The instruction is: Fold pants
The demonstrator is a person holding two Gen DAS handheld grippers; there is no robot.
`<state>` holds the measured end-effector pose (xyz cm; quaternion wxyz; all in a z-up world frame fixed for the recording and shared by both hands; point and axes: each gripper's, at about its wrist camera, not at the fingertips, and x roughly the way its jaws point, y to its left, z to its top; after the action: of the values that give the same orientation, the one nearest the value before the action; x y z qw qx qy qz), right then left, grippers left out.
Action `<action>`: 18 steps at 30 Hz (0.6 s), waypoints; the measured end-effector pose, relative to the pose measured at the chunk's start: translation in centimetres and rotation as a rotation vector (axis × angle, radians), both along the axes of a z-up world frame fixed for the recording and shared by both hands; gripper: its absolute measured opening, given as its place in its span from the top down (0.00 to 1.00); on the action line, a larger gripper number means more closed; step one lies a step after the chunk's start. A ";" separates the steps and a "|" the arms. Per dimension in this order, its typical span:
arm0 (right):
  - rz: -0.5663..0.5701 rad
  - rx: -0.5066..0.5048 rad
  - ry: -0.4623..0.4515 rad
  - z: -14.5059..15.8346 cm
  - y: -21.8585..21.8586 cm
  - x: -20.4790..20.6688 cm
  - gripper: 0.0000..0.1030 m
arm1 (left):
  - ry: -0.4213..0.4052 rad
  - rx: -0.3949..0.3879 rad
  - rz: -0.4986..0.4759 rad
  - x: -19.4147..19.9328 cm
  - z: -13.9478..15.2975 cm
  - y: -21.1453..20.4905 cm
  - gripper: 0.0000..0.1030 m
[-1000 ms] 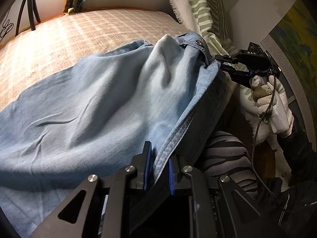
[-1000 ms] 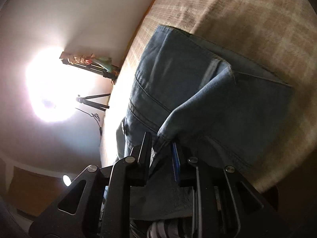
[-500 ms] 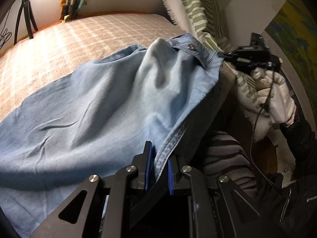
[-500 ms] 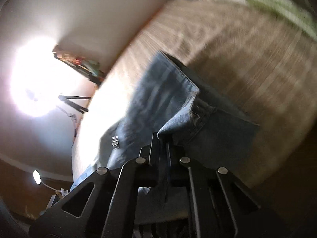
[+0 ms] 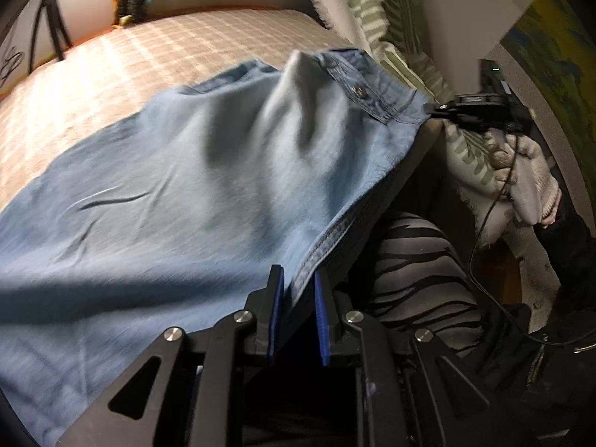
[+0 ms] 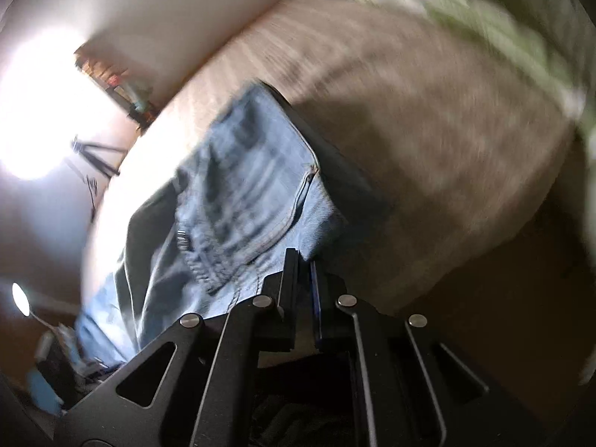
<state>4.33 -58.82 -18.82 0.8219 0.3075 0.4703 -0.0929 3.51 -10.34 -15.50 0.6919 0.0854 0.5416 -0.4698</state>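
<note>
Light blue jeans [image 5: 178,193] lie spread over a beige checked bed [image 5: 123,59], waistband toward the near edge. My left gripper [image 5: 298,279] is shut on the jeans' hem edge at the near side. My right gripper [image 5: 443,110] shows at the right in the left wrist view, pinching the waistband corner near the button [image 5: 359,91]. In the blurred right wrist view the right gripper [image 6: 303,264] is shut on the denim [image 6: 238,201] by the pocket seam, above the bed [image 6: 409,119].
A green-striped pillow [image 5: 376,3] leans at the bed's head. A tripod [image 5: 52,33] stands at the far left. My gloved hand [image 5: 529,182] and striped leg [image 5: 413,260] are beside the bed edge. A bright lamp [image 6: 41,111] glares in the right wrist view.
The right gripper has swung the waistband corner outward and its view has rotated toward the pillow. The denim has stretched flatter between both grippers. The left gripper holds its grip.
</note>
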 end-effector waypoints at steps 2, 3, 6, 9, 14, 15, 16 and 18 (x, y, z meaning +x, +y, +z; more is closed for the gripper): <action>0.071 -0.122 -0.018 3.0 1.4 0.7 0.92 | -0.014 -0.015 0.027 0.3 1.0 1.2 0.87; 0.089 -0.152 -0.029 3.9 1.8 0.9 0.91 | -0.018 -0.020 0.040 0.5 1.5 1.8 0.87; 0.161 -0.208 -0.078 7.4 2.9 2.5 0.89 | -0.047 -0.025 0.075 1.2 2.7 2.9 0.87; 0.253 -0.280 -0.131 9.8 4.7 5.9 0.62 | -0.083 -0.017 0.112 3.3 3.4 2.7 0.87; 0.309 -0.300 -0.138 8.2 5.5 11.4 0.51 | -0.064 -0.089 0.135 8.2 3.9 -1.2 0.87; 0.310 -0.299 -0.126 7.5 5.0 12.0 0.51 | -0.061 -0.099 0.134 9.2 3.8 -2.5 0.87; 0.300 -0.295 -0.112 6.7 4.4 12.5 0.51 | -0.059 -0.106 0.134 9.9 3.7 -3.4 0.87; 0.275 -0.260 -0.084 4.9 2.5 13.4 0.51 | -0.025 -0.121 0.128 11.7 3.0 -5.9 0.87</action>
<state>17.71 -56.27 -13.96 0.8785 0.1353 0.4574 -0.0268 15.21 -16.23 -12.49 0.7313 0.0143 0.5077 -0.4553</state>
